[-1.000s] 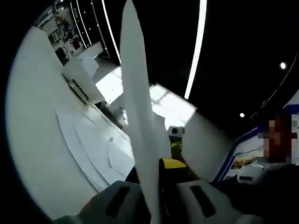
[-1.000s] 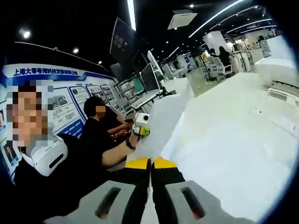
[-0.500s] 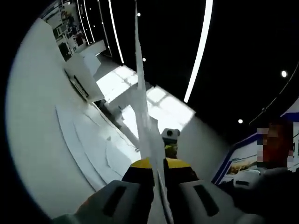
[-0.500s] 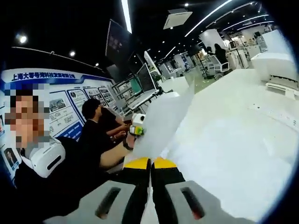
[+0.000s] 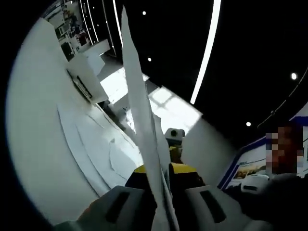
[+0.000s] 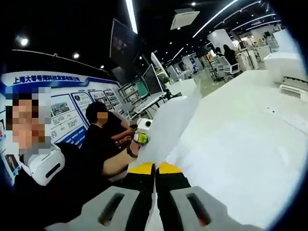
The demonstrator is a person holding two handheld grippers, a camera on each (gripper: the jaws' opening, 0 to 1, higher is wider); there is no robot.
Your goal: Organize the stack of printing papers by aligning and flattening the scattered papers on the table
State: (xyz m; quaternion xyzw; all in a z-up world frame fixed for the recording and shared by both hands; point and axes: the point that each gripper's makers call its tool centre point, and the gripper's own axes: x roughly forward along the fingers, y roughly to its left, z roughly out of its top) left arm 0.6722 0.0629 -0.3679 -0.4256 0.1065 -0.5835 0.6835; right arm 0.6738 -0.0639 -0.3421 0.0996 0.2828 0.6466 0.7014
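Observation:
In the left gripper view my left gripper [image 5: 159,169] is shut on a sheaf of white printing paper [image 5: 137,96], which stands on edge and runs up from the yellow jaw tips to the top of the view. My right gripper [image 6: 155,167] is shut on the same paper [image 6: 171,125], which fans up and to the right. Each gripper shows in the other's view: the right gripper [image 5: 173,139] just behind the paper, the left gripper [image 6: 141,134] in a hand. More sheets [image 5: 96,139] lie overlapped and loose on the white table [image 5: 33,120].
A white box [image 5: 84,79] stands on the table beyond the loose sheets, and shows again as the box [image 6: 288,67] at the far right. The table top [image 6: 250,110] stretches to the right. A person in black [image 6: 98,139] is close at the left, before a poster wall.
In the left gripper view the held paper has turned from nearly edge-on to showing more of its face. The right gripper view is almost unchanged.

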